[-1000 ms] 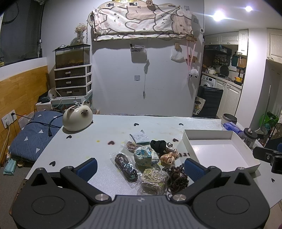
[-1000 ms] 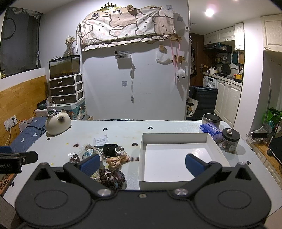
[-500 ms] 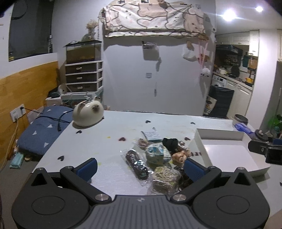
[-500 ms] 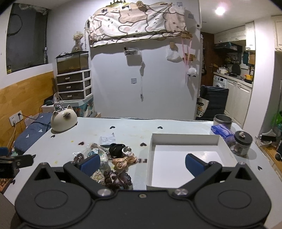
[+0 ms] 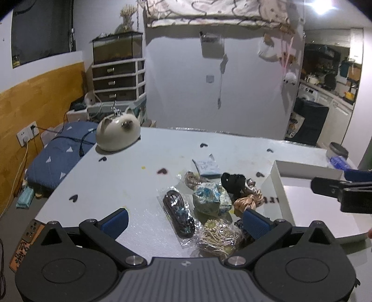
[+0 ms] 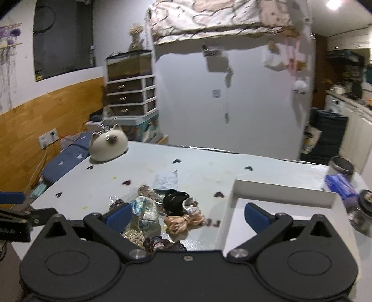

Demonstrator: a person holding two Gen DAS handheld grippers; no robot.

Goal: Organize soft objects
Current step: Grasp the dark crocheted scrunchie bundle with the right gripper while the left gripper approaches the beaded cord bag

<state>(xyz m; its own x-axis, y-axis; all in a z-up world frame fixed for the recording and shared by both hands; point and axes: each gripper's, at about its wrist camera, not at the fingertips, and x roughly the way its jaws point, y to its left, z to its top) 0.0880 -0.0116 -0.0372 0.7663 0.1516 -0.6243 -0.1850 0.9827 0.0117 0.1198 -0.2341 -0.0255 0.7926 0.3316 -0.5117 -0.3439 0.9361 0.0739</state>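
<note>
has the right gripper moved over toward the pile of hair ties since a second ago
Yes. In the right wrist view the white box has slid from centre to the right, and the peach scrunchie now sits between the right gripper's open fingers: it swung left, toward the pile.

Left hand-held gripper [image 5: 184, 221] spread wide above scrunchie pile [image 5: 209, 204] on table [image 5: 116, 185]; white tray [image 5: 276, 176] beside pile.

Grey far wall [image 5: 251, 93] with patterned cloth [image 5: 220, 11] hung high; drawer unit [image 5: 118, 79] under glass tank [image 5: 116, 47] far left; wood-panelled left wall [image 5: 34, 93]; kitchen cabinets [image 6: 355, 130] far right; ceiling light [image 5: 322, 7].
</note>
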